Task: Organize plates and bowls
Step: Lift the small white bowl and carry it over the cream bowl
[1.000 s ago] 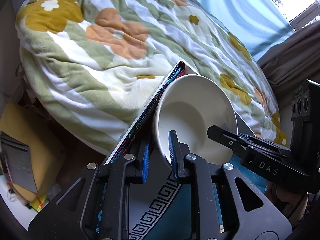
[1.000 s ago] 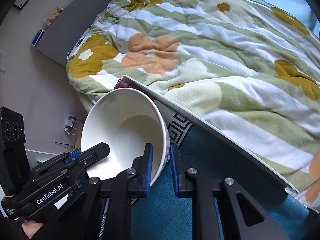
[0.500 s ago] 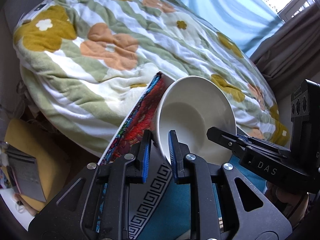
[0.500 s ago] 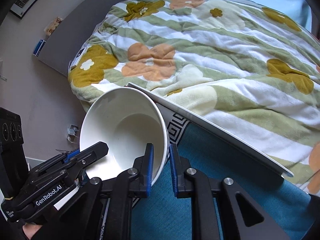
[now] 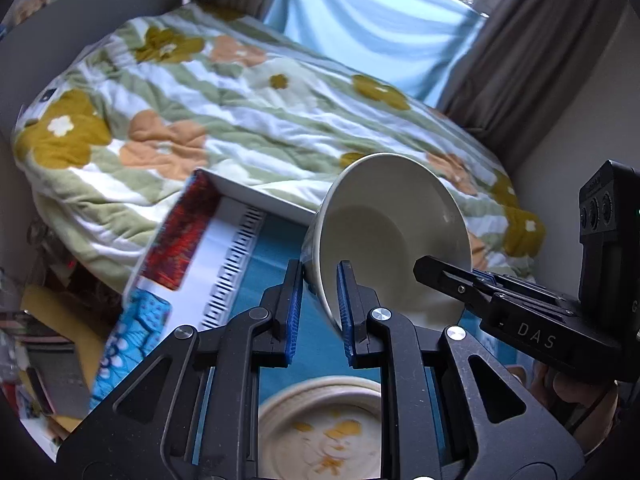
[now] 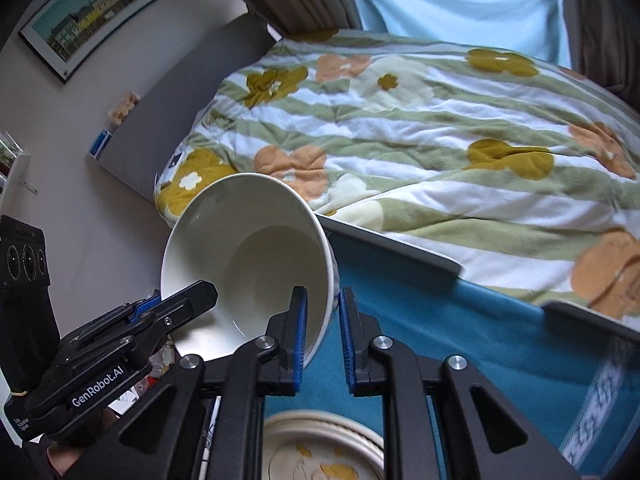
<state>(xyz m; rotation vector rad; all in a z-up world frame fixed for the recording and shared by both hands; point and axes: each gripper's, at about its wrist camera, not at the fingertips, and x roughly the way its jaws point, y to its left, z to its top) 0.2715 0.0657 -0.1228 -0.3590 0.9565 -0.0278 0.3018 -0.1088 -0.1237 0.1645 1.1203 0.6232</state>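
Observation:
A white bowl (image 5: pixel 394 236) is held in the air, tilted on its side. My left gripper (image 5: pixel 318 314) is shut on its rim on one side. My right gripper (image 6: pixel 322 334) is shut on the opposite rim of the same bowl (image 6: pixel 248 264). Each gripper shows in the other's view: the right one (image 5: pixel 520 320), the left one (image 6: pixel 100 360). Below the bowl lies a cream plate with yellow flower marks (image 5: pixel 320 436), also seen in the right wrist view (image 6: pixel 324 452), resting on the teal table cover (image 6: pixel 460 340).
A bed with a green-striped flowered blanket (image 5: pixel 240 112) runs behind the table. The table's white edge (image 6: pixel 392 240) lies against it. A patterned cloth border (image 5: pixel 176 240) hangs at the left. Clutter sits on the floor at lower left (image 5: pixel 44 344).
Both grippers have lifted the bowl up and back. The view now takes in more of the bed and window, and the flowered plate has come into sight below.

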